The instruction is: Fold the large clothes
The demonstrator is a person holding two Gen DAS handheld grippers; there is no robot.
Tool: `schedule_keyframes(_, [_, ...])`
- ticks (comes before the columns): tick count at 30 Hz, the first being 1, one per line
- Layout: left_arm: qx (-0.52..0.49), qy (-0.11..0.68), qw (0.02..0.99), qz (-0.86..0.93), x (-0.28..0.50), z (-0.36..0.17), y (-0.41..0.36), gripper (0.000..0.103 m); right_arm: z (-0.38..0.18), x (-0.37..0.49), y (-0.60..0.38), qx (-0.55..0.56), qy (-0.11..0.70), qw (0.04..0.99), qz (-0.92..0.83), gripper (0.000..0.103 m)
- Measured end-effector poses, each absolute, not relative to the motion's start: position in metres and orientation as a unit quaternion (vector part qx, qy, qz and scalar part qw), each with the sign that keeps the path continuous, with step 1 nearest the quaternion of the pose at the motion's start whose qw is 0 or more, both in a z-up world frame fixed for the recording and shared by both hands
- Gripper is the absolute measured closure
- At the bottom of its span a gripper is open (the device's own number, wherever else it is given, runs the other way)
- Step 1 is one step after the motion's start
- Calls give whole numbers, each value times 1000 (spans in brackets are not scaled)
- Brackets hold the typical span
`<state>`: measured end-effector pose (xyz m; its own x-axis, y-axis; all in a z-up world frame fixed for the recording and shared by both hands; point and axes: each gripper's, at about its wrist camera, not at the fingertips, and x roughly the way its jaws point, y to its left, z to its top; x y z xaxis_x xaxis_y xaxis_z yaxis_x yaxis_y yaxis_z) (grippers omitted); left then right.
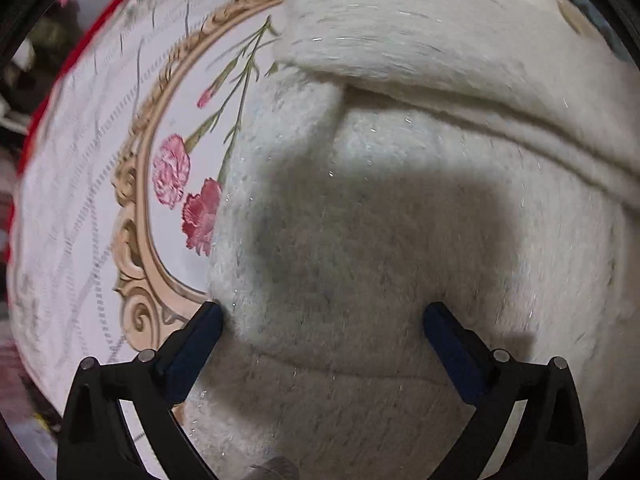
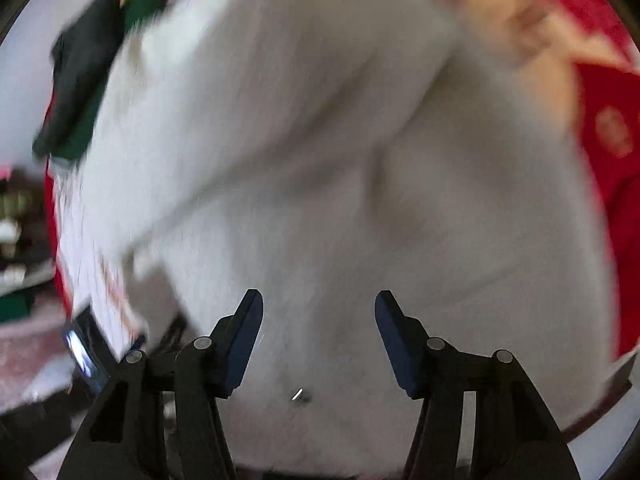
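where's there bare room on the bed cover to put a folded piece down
One free patch shows: the floral bed cover left of the white fuzzy garment, from the pink flowers out to the red edge. The garment fills everything right of that. The far corner is crowded with dark green clothes.

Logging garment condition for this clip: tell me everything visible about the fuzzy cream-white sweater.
The fuzzy cream-white knit sweater lies spread over a floral-printed white cloth, covering part of its pink carnations. The fabric looks thick and fluffy, with fine glinting threads. A thick fold, maybe a sleeve, lies across its upper part. A seam curves near the bottom. Neither open gripper visibly grips it.
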<state>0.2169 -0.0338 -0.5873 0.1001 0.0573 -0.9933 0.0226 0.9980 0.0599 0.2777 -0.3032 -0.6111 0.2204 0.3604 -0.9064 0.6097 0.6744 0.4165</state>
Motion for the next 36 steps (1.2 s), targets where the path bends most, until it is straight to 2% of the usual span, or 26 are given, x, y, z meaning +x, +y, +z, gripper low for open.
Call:
schedule_keyframes(5, [40,661,749,31,229,-569,-43,0,-605,299,-370,271,612,707,-230,42])
schedule_keyframes(10, [103,628,769,59,258,-566,-73,0,-665,346,-377,232,657,689,-198,43])
schedule_keyframes(11, [107,625,771,63,263,-569,-76,0,-675,351,-375,250,660,686,-177,60])
schedule_keyframes(12, [111,620,774,69,269,-573,-79,0,-680,350,-374,266,658,684,-167,72])
schedule_keyframes(13, [110,617,776,71,268,-574,-78,0,-680,347,-377,270,656,682,-180,79])
schedule_keyframes(19, [109,612,780,73,265,-575,-86,0,-703,312,-417,363,634,635,-252,80])
schedule_keyframes(22, [103,621,774,70,267,-572,-78,0,-694,322,-410,331,650,637,-250,77])
schedule_keyframes(26, [100,618,777,75,272,-548,-67,0,-658,316,-414,390,626,634,-232,70])
schedule_keyframes(27, [95,612,781,75,270,-536,-66,0,-646,311,-416,405,611,640,-230,66])
schedule_keyframes(29, [86,609,785,73,268,-517,-66,0,-623,304,-416,427,581,656,-225,41])
schedule_keyframes(30, [81,613,783,72,269,-508,-67,0,-608,302,-415,450,553,667,-215,38])
schedule_keyframes(33, [60,610,788,62,280,-489,-73,0,-587,317,-412,497,506,690,-147,37])
schedule_keyframes(36, [61,598,797,59,306,-490,-80,0,-593,350,-396,494,516,692,-110,37])
